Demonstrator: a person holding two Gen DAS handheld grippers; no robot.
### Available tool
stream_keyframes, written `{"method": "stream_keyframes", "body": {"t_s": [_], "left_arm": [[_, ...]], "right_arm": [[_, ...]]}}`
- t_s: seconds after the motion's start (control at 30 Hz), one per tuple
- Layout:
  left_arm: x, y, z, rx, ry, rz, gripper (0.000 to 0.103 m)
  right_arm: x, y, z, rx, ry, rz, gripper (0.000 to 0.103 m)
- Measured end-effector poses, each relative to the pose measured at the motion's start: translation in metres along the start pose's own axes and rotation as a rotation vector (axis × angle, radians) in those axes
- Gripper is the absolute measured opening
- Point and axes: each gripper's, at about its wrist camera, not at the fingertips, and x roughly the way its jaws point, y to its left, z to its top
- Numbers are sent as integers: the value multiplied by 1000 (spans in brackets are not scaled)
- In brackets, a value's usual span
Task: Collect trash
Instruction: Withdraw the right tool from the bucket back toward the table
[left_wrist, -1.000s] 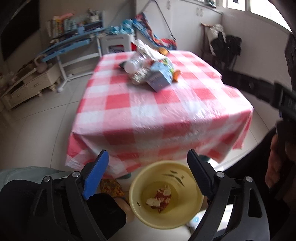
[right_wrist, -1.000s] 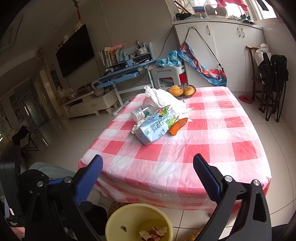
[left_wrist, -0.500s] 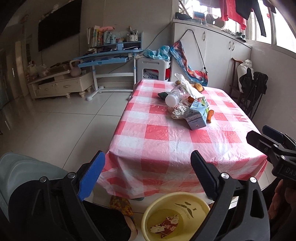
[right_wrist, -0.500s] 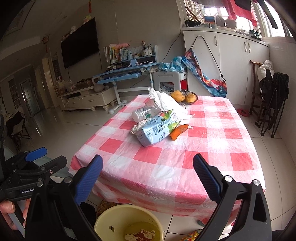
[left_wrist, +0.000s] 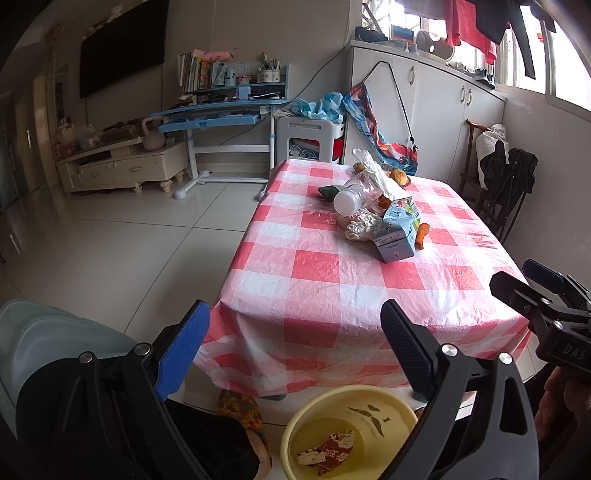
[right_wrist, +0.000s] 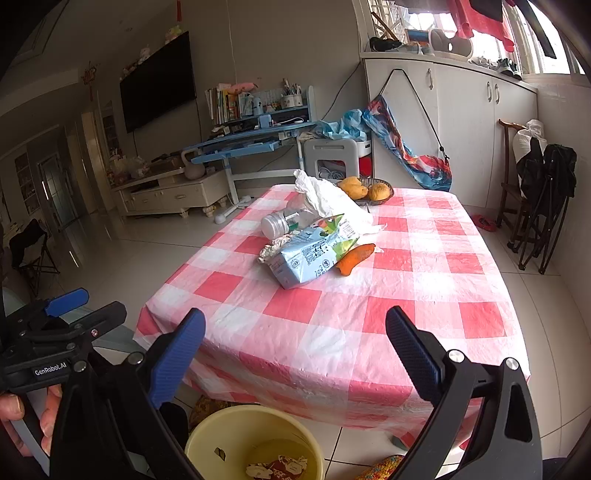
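left gripper (left_wrist: 293, 352): mine, fingers spread wide, nothing between them, held over the floor short of the table edge
right gripper (right_wrist: 295, 350): mine, also wide open and empty, facing the table; shows at the right edge of the left view
bin (left_wrist: 291, 435): yellow round bucket on the floor just below both grippers, near the table's front edge; a red and white wrapper (left_wrist: 327, 448) lies in the bottom
table (right_wrist: 424, 295): covered in a red and white checked cloth
trash pile: middle of the table, well apart from both grippers
carton (right_wrist: 314, 251): light blue drink carton on its side, nearest item to me
foil (right_wrist: 273, 245): crumpled silvery scrap touching the carton's left side
bottle (right_wrist: 280, 223): clear plastic, lying down behind the carton
white bag (right_wrist: 328, 199): crumpled, behind the bottle
orange piece (right_wrist: 354, 258): just right of the carton, touching it
fruit basket (right_wrist: 384, 197): far side of the table, holds yellow fruit
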Motion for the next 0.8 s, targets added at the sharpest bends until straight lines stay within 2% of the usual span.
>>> {"method": "stream_keyframes", "body": {"t_s": [0.8], "left_arm": [[0, 0, 0, -1, -1, 0, 90]], "right_arm": [[2, -2, -2, 3, 4, -5, 94]]}}
